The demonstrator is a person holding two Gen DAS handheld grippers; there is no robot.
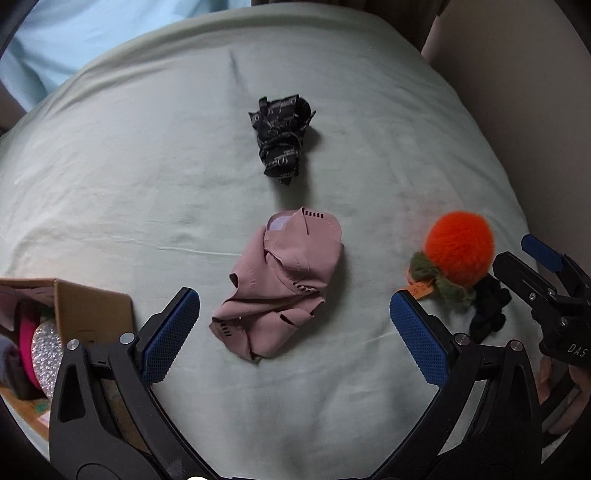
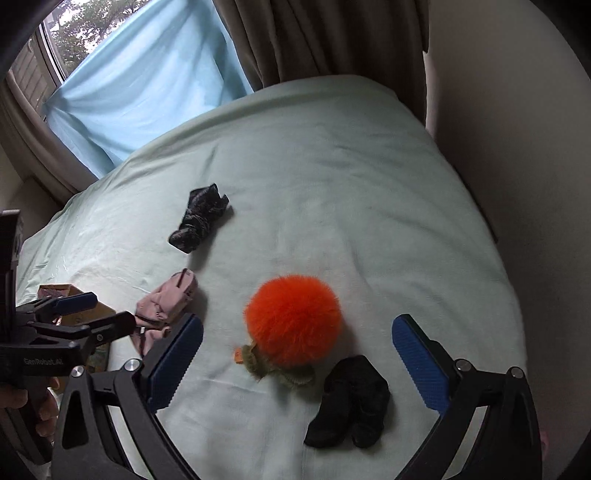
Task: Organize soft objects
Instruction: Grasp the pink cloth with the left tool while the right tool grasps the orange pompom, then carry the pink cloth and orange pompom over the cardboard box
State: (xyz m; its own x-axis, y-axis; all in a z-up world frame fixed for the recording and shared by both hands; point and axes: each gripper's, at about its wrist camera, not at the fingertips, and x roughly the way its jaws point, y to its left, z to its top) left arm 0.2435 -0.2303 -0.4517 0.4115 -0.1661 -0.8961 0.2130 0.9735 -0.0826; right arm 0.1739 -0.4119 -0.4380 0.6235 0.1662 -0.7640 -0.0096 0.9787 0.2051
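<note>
Ahead of the left hand-held gripper (image 1: 294, 338), spread wide and empty: one crumpled pink garment (image 1: 282, 280) between its fingers, one black printed cloth (image 1: 281, 142) beyond. At its left finger, one cardboard box (image 1: 94, 310), cut off by the frame, contents hard to make out. Only the right wrist view shows the window (image 2: 74, 33) and blue curtain (image 2: 147, 85). Ahead of the right hand-held gripper (image 2: 297, 360), also wide and empty: one orange pom-pom (image 2: 293, 317) and one black sock bundle (image 2: 351, 402), both on the bed (image 2: 351, 184).
</note>
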